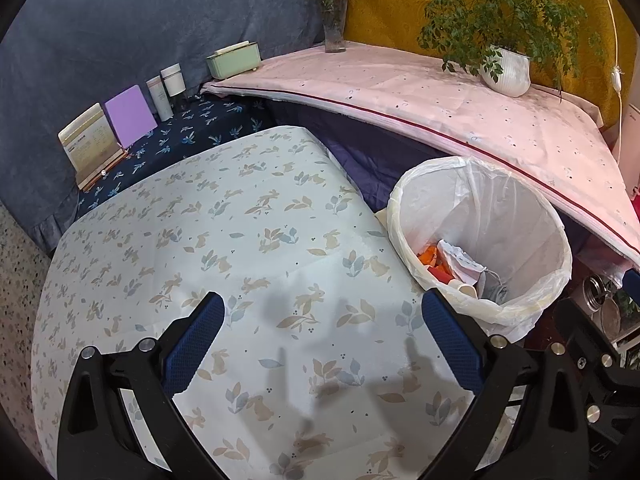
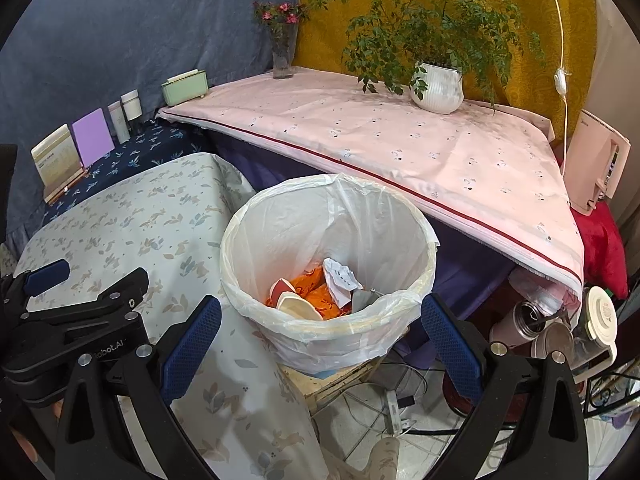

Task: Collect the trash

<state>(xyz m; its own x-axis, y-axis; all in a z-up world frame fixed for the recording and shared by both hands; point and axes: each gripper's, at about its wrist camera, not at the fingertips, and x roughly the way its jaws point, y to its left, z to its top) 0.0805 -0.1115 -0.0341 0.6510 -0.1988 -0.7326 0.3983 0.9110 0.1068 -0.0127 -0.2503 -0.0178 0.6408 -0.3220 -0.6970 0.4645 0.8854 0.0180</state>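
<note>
A round bin lined with a white plastic bag (image 1: 516, 216) (image 2: 280, 220) stands beside the table with the rabbit-print cloth (image 1: 240, 240) (image 2: 120, 216). In it lie crumpled white paper (image 2: 340, 278), orange wrappers (image 2: 308, 284) and paper cups (image 2: 298, 306); the paper also shows in the left wrist view (image 1: 460, 260). My left gripper (image 1: 322, 320) is open and empty above the cloth, left of the bin. My right gripper (image 2: 320, 326) is open and empty, just in front of the bin's near rim. The left gripper's body (image 2: 80, 320) shows at the left of the right wrist view.
A pink-clothed table (image 1: 440, 92) (image 2: 400, 140) behind the bin holds a potted plant (image 2: 438, 88), a flower vase (image 2: 283, 56) and a green box (image 2: 185, 87). Books and bottles (image 1: 132, 114) stand on a dark blue cloth. Flasks (image 2: 560, 328) and cables (image 2: 396, 404) lie on the floor at right.
</note>
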